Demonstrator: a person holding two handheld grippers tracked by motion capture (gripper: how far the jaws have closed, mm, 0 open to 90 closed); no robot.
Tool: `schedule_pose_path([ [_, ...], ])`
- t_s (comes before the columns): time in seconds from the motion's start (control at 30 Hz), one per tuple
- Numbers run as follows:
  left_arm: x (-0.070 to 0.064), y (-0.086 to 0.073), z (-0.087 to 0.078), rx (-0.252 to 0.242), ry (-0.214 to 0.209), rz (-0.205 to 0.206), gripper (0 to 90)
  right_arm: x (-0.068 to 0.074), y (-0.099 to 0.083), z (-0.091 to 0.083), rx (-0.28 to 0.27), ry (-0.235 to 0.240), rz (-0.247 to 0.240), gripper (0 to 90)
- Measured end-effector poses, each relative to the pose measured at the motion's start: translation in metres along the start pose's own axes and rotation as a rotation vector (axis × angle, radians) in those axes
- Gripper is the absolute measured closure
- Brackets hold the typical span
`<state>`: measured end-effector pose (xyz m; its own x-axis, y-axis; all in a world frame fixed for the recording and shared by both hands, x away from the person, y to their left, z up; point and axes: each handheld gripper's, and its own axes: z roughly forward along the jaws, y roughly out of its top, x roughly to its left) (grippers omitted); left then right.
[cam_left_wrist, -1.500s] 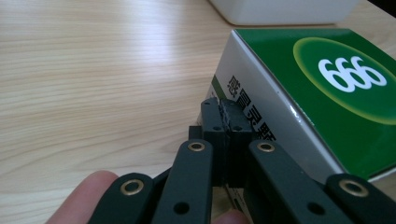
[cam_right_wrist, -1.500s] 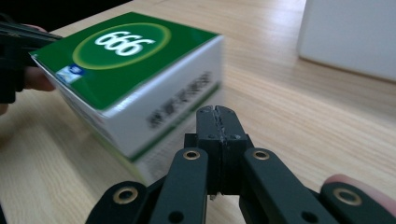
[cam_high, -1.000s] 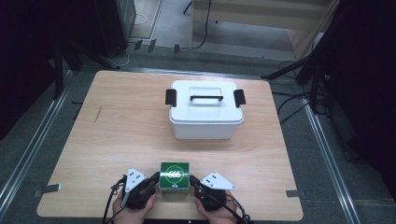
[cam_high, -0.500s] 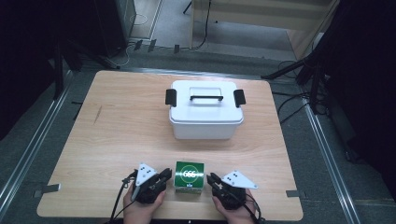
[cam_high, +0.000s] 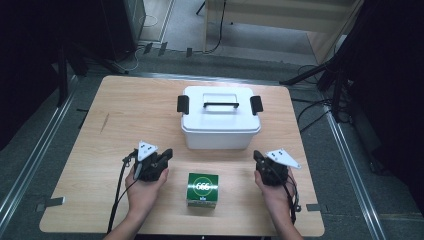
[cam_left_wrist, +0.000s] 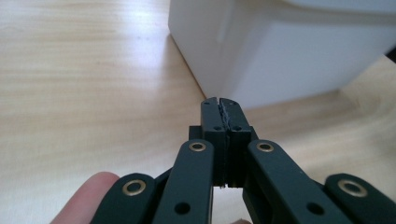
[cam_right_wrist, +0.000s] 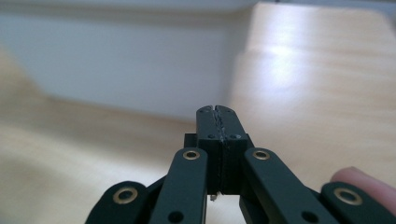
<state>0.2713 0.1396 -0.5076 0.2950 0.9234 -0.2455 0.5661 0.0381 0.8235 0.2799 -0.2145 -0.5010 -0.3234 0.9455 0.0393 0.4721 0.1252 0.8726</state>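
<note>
The small green cardboard box (cam_high: 202, 189) with a white round label sits on the light wooden table (cam_high: 100, 120), just in front of the white plastic lidded bin (cam_high: 220, 117). The left gripper (cam_high: 165, 153) and right gripper (cam_high: 257, 156) flank the box, both clamped together on nothing.

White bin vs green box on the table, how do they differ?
The white bin is larger and has a lid with a black handle and side clasps; the green box is a small printed cube. The bin sits mid-table, the box near the front edge between both claws. Both stand upright, untouched.
</note>
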Motion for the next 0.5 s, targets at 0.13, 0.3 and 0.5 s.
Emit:
schedule_pose_path([
  [0.13,0.007,0.017,0.018,0.021,0.009,-0.007,90.0,-0.014,0.018,0.017,-0.013,-0.045,0.028,90.0],
  [0.3,0.011,0.036,0.037,0.026,0.033,-0.02,90.0,-0.028,0.032,0.035,-0.028,-0.031,0.051,90.0],
  [0.5,0.013,0.055,0.055,0.037,0.027,-0.039,90.0,-0.047,0.046,0.055,-0.03,-0.06,0.116,90.0],
])
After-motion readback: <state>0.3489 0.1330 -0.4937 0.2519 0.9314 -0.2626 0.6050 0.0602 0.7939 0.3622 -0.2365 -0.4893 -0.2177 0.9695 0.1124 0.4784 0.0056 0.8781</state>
